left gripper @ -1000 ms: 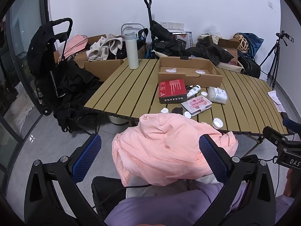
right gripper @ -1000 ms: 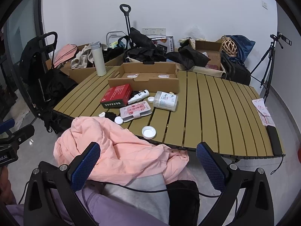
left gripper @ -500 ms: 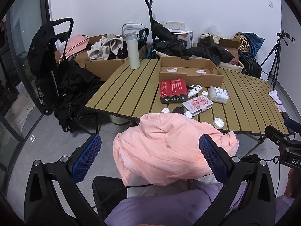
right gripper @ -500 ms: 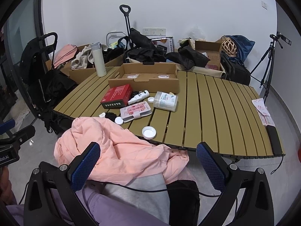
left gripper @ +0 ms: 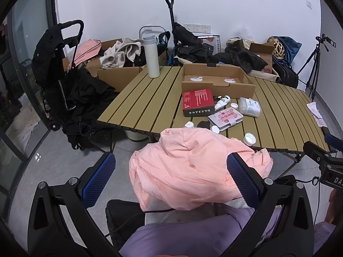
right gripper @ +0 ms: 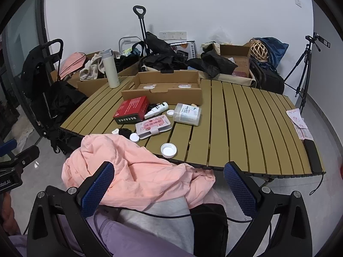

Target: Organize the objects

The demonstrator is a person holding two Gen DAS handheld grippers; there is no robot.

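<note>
- Left wrist view: the left tool (left gripper: 171,176) hangs at the bottom of the frame with its jaws spread wide and nothing between them, well short of the table (left gripper: 141,105).
- The pink garment (left gripper: 193,167) fills the centre of the frame, heaped over the near table edge and spilling down toward the person's lap. It looks soft and light; it would bunch and slip rather than lift whole, so a pinch on a thick fold near its top ridge seems the surest hold.
- Just above it in the frame lie the small things: a red box (left gripper: 198,101), a pink pouch (left gripper: 225,117), a clear jar (left gripper: 249,106) on its side, a small white bottle (left gripper: 223,102) and loose white caps, one cap (left gripper: 249,138) close to the garment.
- The open cardboard box (left gripper: 216,81) stands behind them, the likely place for them. A white flask (left gripper: 151,59) stands upright in the upper centre.
- Right wrist view: the right tool (right gripper: 169,186) is likewise spread wide and empty, low in the frame, over the garment's lower folds.
- The red box (right gripper: 131,109) looks stiff and squared, easy to take across its short sides. The jar (right gripper: 187,113) is smooth and round, so it may roll or slip; a hold across its middle seems best.
- The cap (right gripper: 169,150) is flat and light, hard to pinch except by its rim.
</note>
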